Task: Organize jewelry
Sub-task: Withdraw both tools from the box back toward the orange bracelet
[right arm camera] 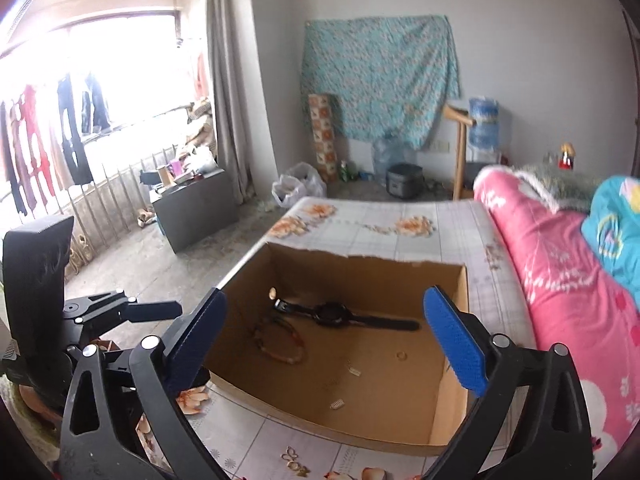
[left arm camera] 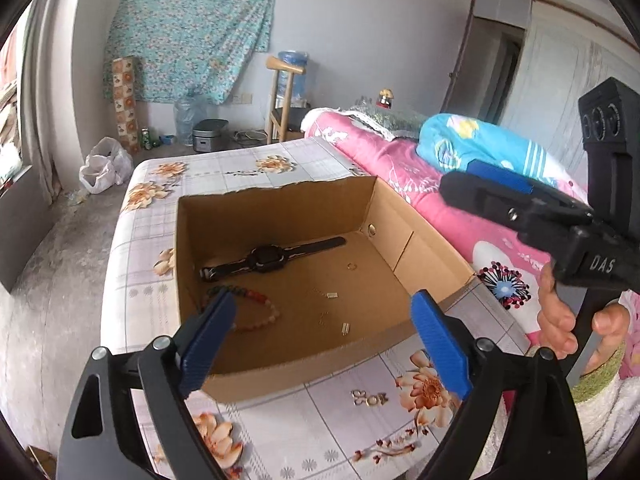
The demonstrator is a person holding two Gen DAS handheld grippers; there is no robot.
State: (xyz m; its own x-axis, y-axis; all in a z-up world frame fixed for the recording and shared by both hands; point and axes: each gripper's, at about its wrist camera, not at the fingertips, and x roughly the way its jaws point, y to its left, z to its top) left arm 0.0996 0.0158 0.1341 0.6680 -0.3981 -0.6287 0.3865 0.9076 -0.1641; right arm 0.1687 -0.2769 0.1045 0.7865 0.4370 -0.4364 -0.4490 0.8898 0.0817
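Already, most of the jewelry lay inside the open brown cardboard box (left arm camera: 280, 216) on the floral-sheeted bed (left arm camera: 208, 172): a black wristwatch (left arm camera: 269, 258) stretched across the floor, a multicoloured beaded bracelet (left arm camera: 256, 312) nearer the front wall, a small gold ring (left arm camera: 351, 266) to the right, and tiny pale pieces, too small to identify, scattered between. Both tools hovered above the near edge, carrying nothing; the left hand-held gripper (left arm camera: 324, 344) was spread wide, and the right hand-held gripper (right arm camera: 324, 344) likewise. A good next pick would probably mean descending straight over one piece, keeping the blue pads clear of the box walls, and closing gently, since the small pieces could slide on the smooth cardboard.
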